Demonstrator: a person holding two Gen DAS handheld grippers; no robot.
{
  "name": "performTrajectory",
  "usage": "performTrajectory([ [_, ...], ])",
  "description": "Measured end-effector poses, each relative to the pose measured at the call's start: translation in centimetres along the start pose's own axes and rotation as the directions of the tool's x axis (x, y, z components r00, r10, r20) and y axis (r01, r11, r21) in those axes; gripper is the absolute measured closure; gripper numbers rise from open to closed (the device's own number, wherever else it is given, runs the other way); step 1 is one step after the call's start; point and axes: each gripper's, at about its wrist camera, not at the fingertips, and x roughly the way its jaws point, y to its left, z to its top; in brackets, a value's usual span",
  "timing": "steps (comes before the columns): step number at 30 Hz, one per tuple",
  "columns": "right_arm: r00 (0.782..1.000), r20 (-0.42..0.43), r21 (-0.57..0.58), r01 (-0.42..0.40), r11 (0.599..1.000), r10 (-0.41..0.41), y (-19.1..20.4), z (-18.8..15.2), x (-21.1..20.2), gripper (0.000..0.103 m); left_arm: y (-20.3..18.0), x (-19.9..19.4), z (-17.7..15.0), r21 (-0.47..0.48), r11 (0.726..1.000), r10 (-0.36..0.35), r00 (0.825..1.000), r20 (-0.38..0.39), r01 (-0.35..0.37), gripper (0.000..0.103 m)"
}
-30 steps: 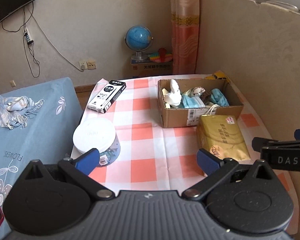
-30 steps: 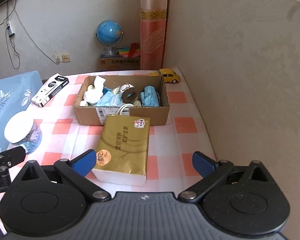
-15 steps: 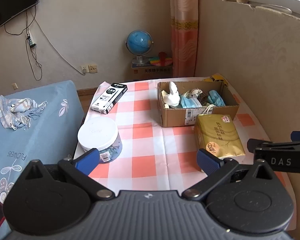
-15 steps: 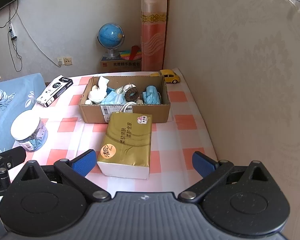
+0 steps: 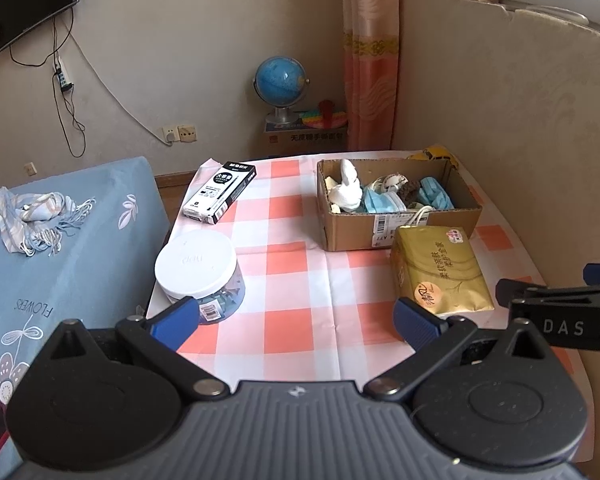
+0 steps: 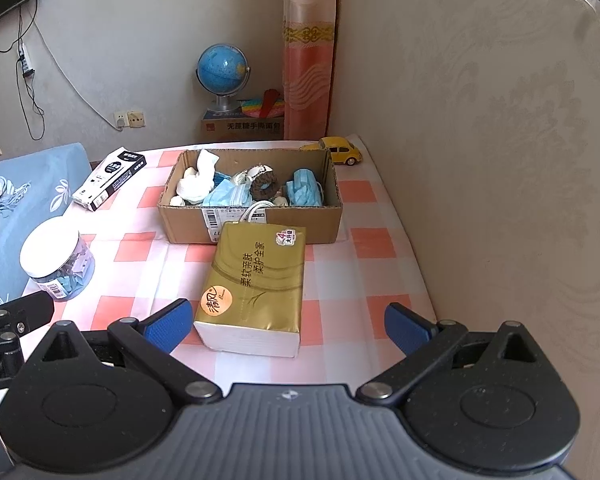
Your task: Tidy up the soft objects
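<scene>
Both my grippers, left gripper [image 5: 296, 318] and right gripper [image 6: 286, 322], gape wide and empty; gold tissue pack [image 6: 254, 284] looks light, squashy, slick-wrapped, so I'd pinch across its narrow sides.

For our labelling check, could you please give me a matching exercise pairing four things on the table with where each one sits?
Things:
1. gold tissue pack
2. yellow toy car
3. white-lidded jar
4. blue face masks

Places:
A. inside the cardboard box
B. behind the box, by the wall
C. near the table's left edge
D. in front of the box, ahead of the open right gripper

Pairs: 1-D, 2-B, 3-C, 4-A
</scene>
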Motion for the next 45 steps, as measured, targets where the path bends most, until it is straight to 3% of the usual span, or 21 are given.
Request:
performTrajectory([
  [45, 1.000, -0.005, -0.012, -0.016, 1.000, 0.016, -0.26, -0.27, 0.14, 0.000, -0.05, 0.26, -0.17, -0.003, 1.000, 0.008, 1.000, -0.014, -0.008, 0.001],
])
